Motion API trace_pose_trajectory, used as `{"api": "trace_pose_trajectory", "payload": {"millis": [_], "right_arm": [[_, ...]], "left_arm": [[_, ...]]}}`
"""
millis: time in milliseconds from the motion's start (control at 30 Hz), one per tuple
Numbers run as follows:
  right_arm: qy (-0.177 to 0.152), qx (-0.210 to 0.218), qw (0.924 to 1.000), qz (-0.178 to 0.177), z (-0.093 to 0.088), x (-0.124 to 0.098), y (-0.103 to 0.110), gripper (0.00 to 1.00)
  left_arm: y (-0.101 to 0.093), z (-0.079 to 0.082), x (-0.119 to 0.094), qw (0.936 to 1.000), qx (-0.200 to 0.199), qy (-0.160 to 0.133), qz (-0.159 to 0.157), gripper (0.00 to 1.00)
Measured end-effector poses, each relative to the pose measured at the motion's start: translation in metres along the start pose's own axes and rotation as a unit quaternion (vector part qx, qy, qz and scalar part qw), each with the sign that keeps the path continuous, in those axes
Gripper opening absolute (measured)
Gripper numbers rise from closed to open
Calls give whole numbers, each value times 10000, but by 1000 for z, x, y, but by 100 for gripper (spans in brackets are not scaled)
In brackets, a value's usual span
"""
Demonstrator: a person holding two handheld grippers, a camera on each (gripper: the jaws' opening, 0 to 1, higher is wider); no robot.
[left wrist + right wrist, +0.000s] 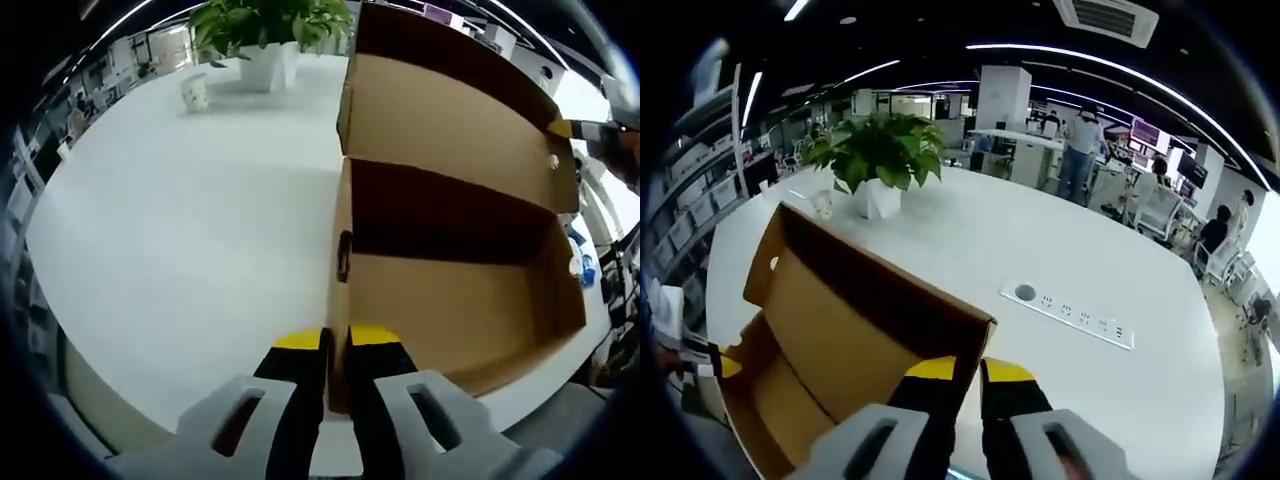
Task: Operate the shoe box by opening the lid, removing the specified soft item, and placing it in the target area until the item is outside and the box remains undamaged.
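Fingers of the left gripper (336, 345), at the bottom centre of the left gripper view, are clenched on the near wall of the shoe box (450, 300), the cardboard edge pinched between the yellow-tipped pads. Right of them the box lies open on the white table (180, 230); its lid (450, 130) stands raised at the upper right, and the interior I can see looks bare, so I cannot tell where the soft item is. At the upper left of that view stand a potted plant (262, 35) and a small cup (194, 92). In the right gripper view the right gripper (970, 372), at bottom centre, grasps the lid's edge and holds it up. To its right a power strip (1070, 312) is set into the table. Judging by this, lid-opening is done; next the interior needs checking and one gripper freeing to reach in. No brand or writing is legible.
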State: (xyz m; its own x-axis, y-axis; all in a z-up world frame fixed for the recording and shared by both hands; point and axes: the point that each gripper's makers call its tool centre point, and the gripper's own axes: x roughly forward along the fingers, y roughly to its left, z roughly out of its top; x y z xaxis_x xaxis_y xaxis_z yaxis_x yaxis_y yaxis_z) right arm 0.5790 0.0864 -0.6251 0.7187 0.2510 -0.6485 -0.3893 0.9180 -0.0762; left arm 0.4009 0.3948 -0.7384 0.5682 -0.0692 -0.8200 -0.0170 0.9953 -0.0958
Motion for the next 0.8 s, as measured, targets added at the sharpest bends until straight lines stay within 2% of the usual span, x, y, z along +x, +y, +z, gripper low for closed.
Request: {"api": "trace_pose_trajectory", "payload": {"millis": [600, 800], "right_arm": [[-416, -10, 9990, 133, 3, -23, 6, 3], [-561, -165, 9982, 115, 2, -35, 12, 3]], "left_arm": [[-1, -4, 3, 10000, -31, 14, 40, 6], [-1, -3, 3, 10000, -47, 9, 43, 6]]}}
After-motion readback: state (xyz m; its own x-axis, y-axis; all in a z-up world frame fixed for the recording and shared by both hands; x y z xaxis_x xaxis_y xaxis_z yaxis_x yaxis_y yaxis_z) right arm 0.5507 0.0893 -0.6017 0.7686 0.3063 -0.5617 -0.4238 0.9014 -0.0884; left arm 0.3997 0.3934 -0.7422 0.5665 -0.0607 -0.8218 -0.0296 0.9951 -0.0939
